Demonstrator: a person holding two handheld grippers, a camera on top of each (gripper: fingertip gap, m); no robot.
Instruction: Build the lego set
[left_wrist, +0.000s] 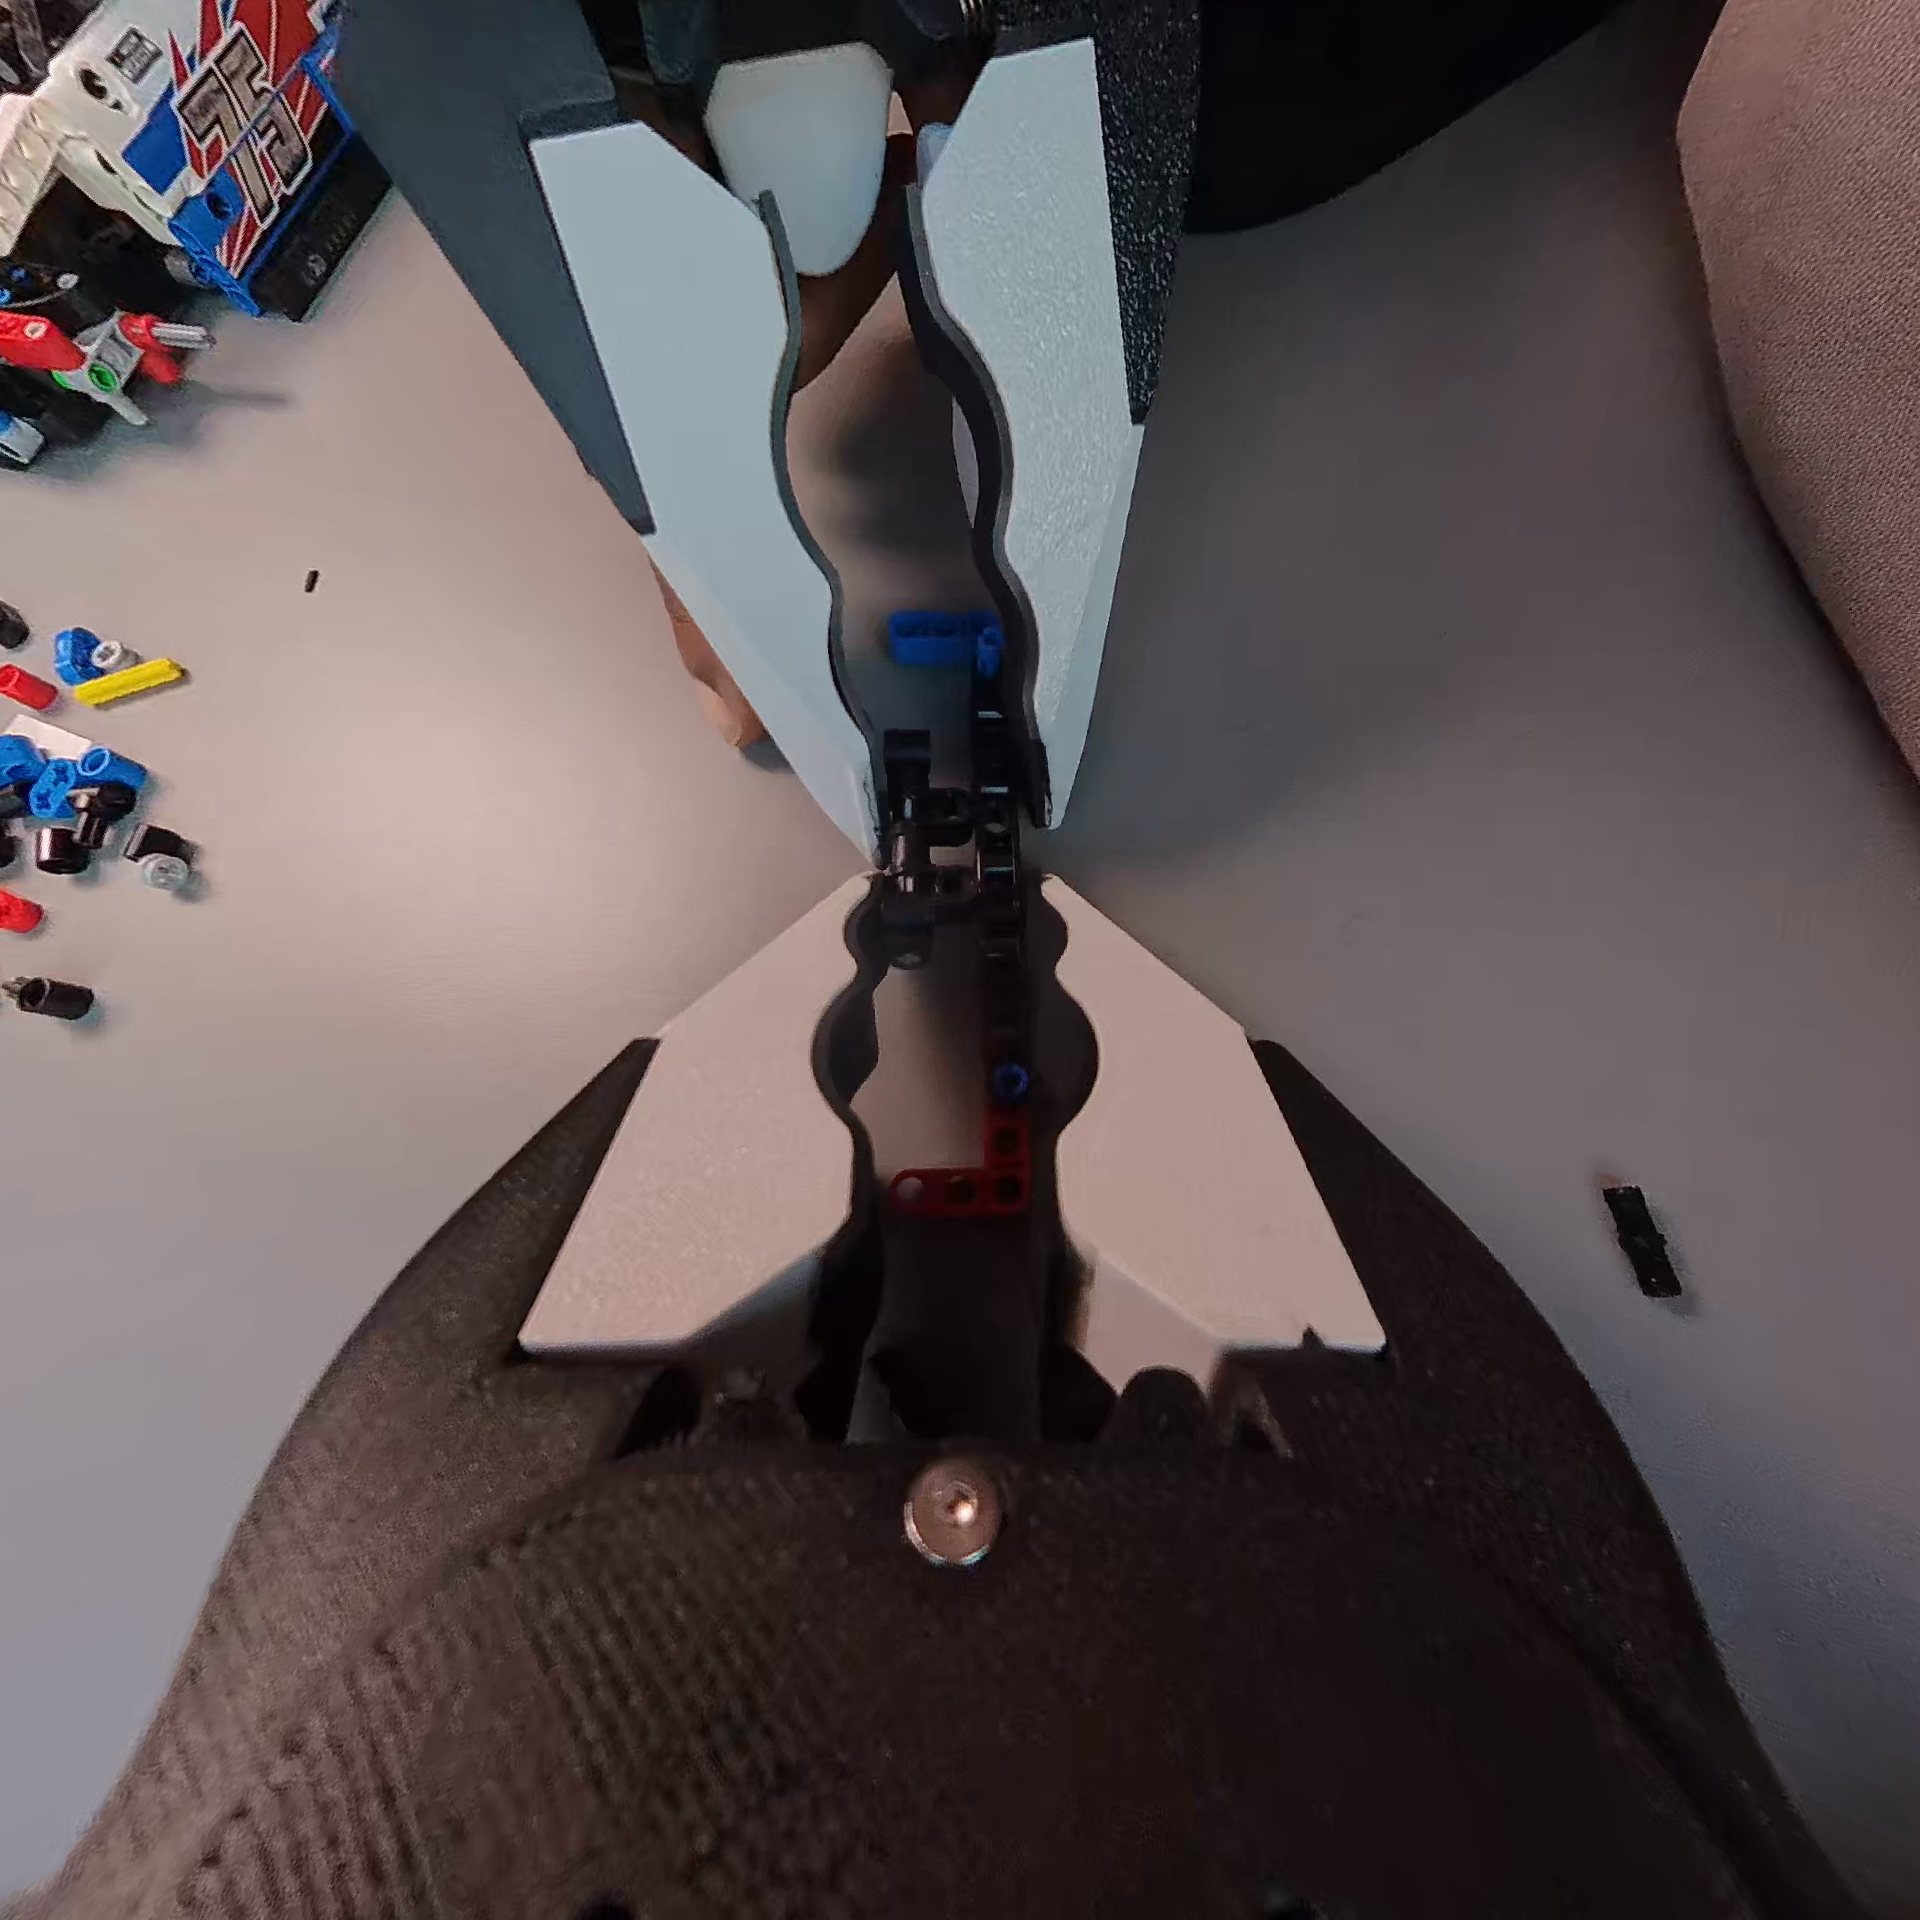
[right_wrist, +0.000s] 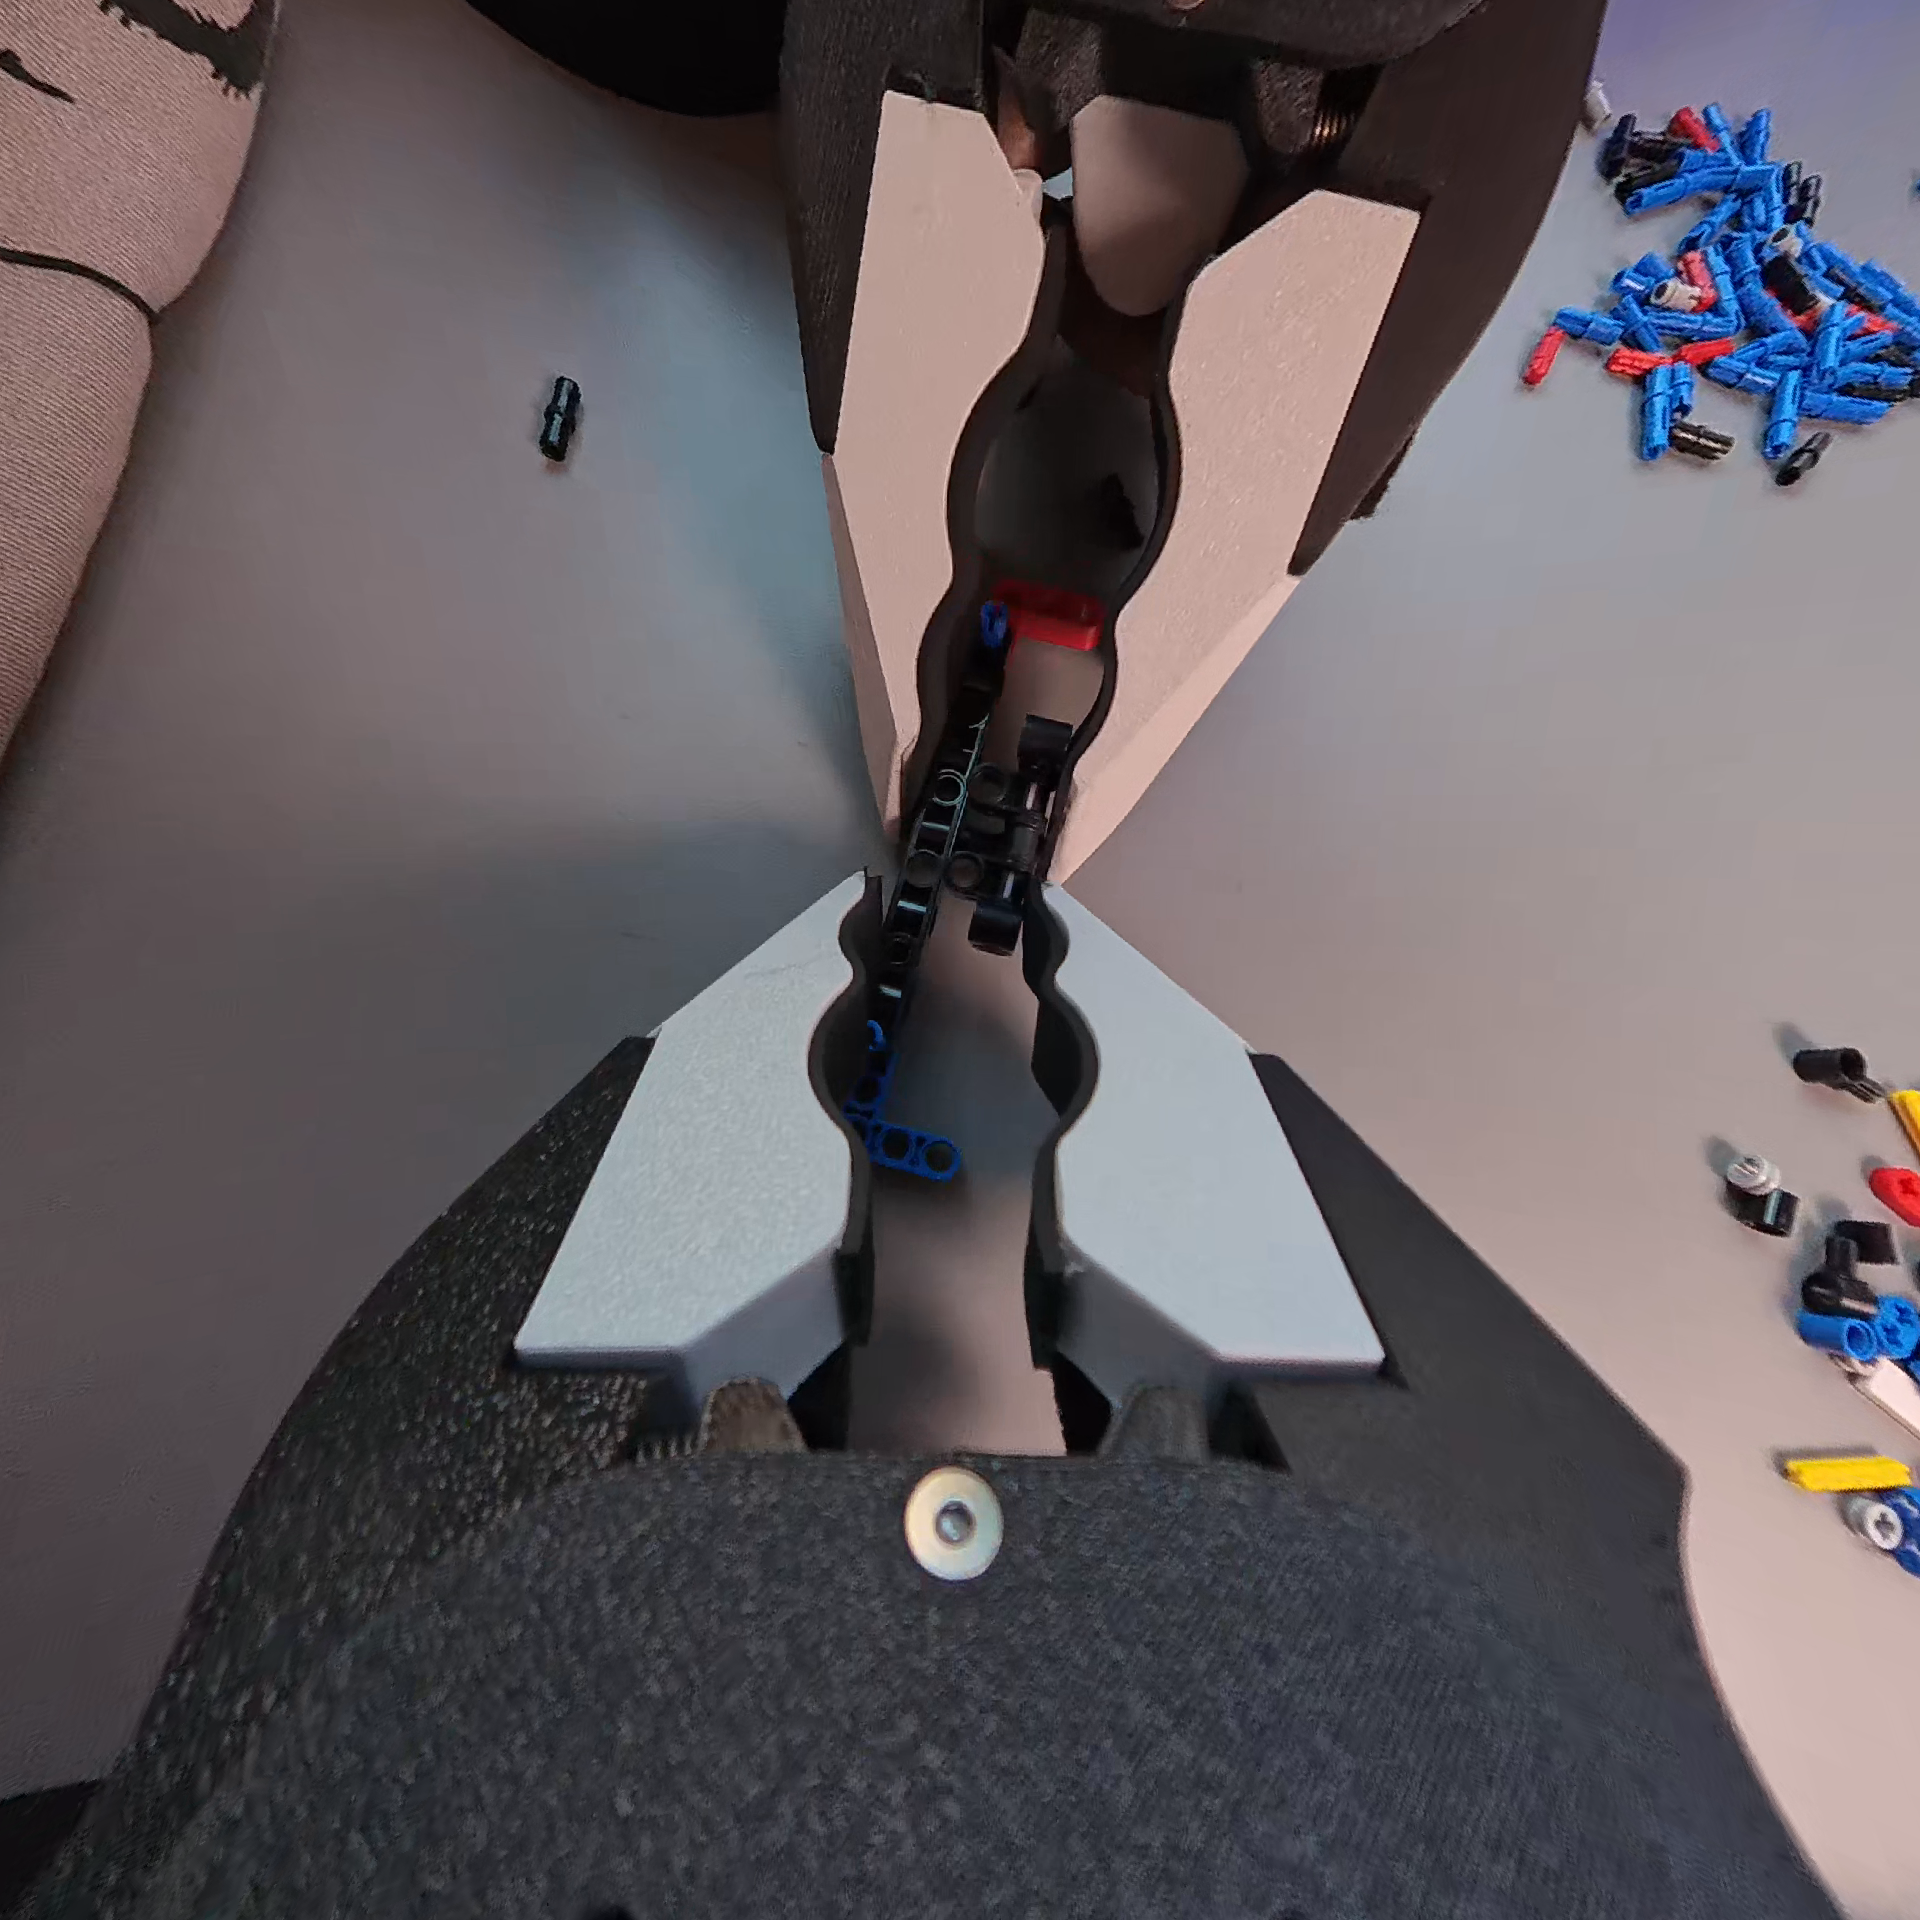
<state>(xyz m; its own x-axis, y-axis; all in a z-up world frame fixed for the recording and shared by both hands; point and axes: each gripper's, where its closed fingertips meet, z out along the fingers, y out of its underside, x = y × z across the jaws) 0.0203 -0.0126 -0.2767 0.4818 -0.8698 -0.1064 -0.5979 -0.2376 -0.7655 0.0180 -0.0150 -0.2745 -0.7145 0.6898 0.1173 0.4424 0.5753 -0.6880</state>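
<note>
Item: black beam assembly (left_wrist: 997, 894), the landmark, held above the grey table (left_wrist: 468, 1039) between the two tongs, which meet tip to tip.

- Left gripper (left_wrist: 956, 883): closed on the assembly's end with the red L-piece (left_wrist: 971, 1169).
- Right gripper (right_wrist: 961, 883): closed on the opposite end, with the blue L-piece (right_wrist: 904, 1138).
- Likely reason: a grip at both ends steadies the long beam for pressing or aligning the black connector (right_wrist: 1013, 831) at its middle.
- Loose parts (left_wrist: 73, 790): on the table, well apart from the assembly.
- Pin heap (right_wrist: 1745, 301): blue, red and black, far off.
- Single black pin (right_wrist: 559, 418): apart.
- Containers: a printed box (left_wrist: 249, 135) far off; contents cannot be told.
</note>
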